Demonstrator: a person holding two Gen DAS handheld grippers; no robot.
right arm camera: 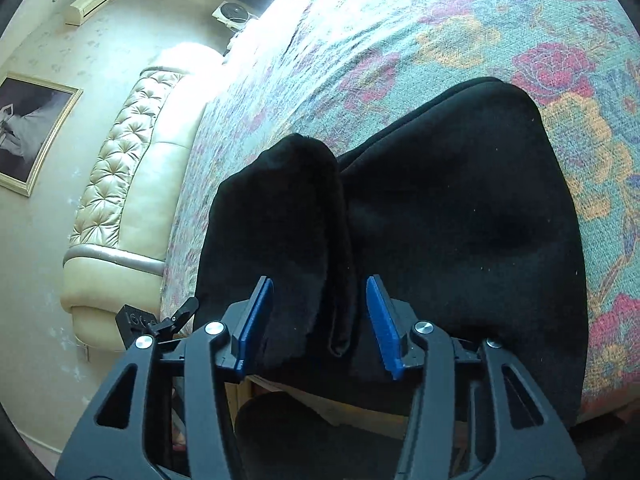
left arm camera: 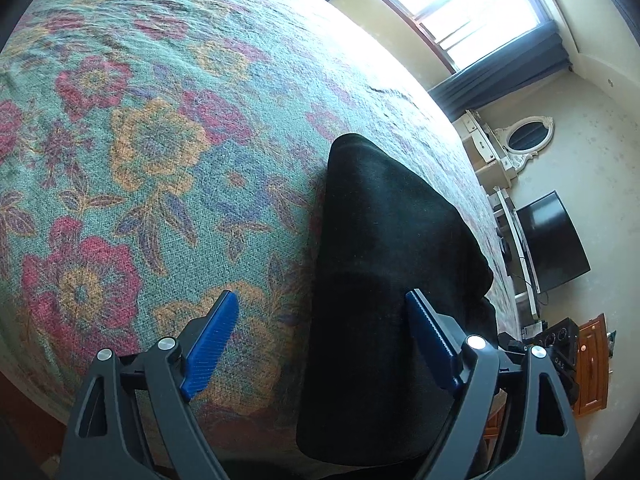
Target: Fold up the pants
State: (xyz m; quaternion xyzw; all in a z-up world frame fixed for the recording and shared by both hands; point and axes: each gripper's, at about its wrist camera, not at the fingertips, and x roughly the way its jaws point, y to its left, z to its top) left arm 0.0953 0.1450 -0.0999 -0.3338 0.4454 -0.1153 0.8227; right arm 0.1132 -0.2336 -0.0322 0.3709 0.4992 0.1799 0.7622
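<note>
Black pants (left arm camera: 384, 248) lie on the floral bedspread near the bed's edge; in the right wrist view the pants (right arm camera: 460, 216) show a flat main part and a raised fold (right arm camera: 288, 208) on the left. My left gripper (left arm camera: 322, 300) is open, hovering above the pants' left edge, with one blue finger (left arm camera: 212, 340) over the bedspread and the other over the cloth. My right gripper (right arm camera: 320, 286) is open and straddles the raised fold near the bed's edge, holding nothing.
The floral bedspread (left arm camera: 140, 140) covers the bed. A window with dark curtains (left arm camera: 500, 72), a white mirror and a black TV (left arm camera: 552, 240) stand beyond it. A cream tufted headboard (right arm camera: 120, 168) and a framed picture (right arm camera: 28, 128) show in the right wrist view.
</note>
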